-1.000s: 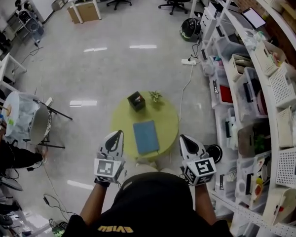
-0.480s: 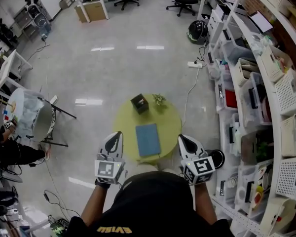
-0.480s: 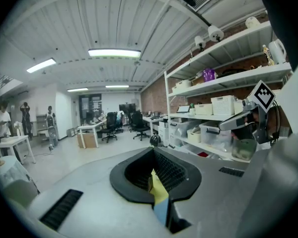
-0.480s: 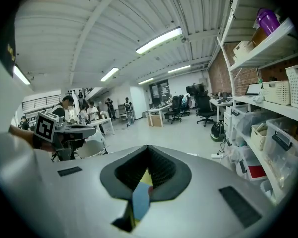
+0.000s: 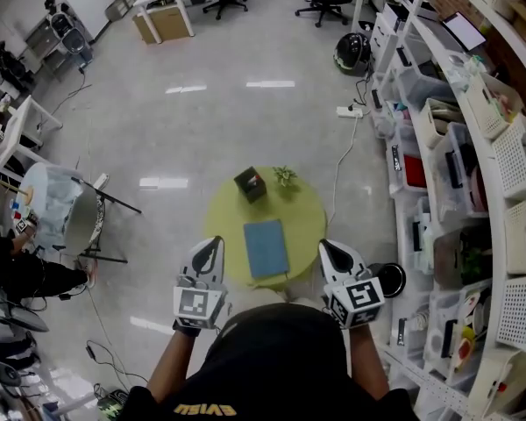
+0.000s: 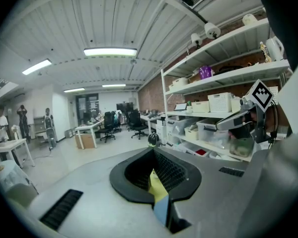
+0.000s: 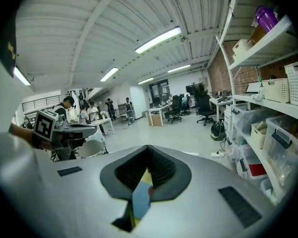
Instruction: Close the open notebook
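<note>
Head view, read left to right. A draped chair (image 5: 68, 219) stands on the floor well apart from the work. The left tongs (image 5: 210, 246) hover off the rim of the round yellow-green desk (image 5: 223, 224) at about 8 o'clock; their own view shows the pads clenched together on nothing, with only a sliver of desk and blue cover visible through the slit behind the tips. On the desk, the blue notebook (image 5: 266, 247) lies flat, slightly toward 6 o'clock of centre, its cover down and no pages showing. A black box (image 5: 250, 183) sits at 11 o'clock and a small plant (image 5: 284, 175) at 12 o'clock, both apart from the notebook. The right tongs (image 5: 328, 249) hover off the rim at about 4 o'clock, likewise clenched and empty. Storage shelving (image 5: 473, 191) fills the right. Over the preceding second almost nothing has changed: both tongs have kept their stations short of the notebook, the cover lay shut throughout, and only the framing has drifted a little. The likely reading is that the notebook needs no further closing, so the task appears finished and the tongs are merely parked.
</note>
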Demonstrator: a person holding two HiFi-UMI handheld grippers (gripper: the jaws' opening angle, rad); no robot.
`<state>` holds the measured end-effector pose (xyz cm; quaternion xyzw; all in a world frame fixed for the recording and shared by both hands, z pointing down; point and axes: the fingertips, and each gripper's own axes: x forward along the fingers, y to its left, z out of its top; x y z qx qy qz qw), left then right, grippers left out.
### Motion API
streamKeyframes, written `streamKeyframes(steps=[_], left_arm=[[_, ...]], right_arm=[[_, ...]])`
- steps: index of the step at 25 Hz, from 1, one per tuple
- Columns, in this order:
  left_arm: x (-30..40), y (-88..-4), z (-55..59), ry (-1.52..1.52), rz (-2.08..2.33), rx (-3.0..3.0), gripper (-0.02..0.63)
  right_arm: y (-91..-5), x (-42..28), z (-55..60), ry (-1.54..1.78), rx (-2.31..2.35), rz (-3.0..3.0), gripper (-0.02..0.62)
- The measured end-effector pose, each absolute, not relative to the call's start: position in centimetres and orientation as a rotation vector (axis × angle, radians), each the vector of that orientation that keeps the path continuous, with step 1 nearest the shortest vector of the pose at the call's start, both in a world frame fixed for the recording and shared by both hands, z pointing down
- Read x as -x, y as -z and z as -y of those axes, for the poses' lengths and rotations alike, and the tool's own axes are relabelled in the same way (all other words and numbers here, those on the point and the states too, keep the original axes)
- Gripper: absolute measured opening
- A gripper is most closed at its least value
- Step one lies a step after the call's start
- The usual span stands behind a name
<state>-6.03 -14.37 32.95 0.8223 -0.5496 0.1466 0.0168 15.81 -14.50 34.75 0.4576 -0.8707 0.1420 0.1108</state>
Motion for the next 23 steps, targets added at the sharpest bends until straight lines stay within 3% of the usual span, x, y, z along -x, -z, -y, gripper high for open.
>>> streamKeyframes(steps=[15,23], left_arm=[[5.4,-34.4,12.9,-0.52,1.65,-2.589,0.017],[11.4,-41.6,12.0,-0.702,1.674,-2.429,0.017]], right_arm=[[-35.9,-16.0,13.3,-0.444,-1.369,2.535,0.002],[-37.0,-13.0,14.1,-0.47,-1.294,2.542,0.002]])
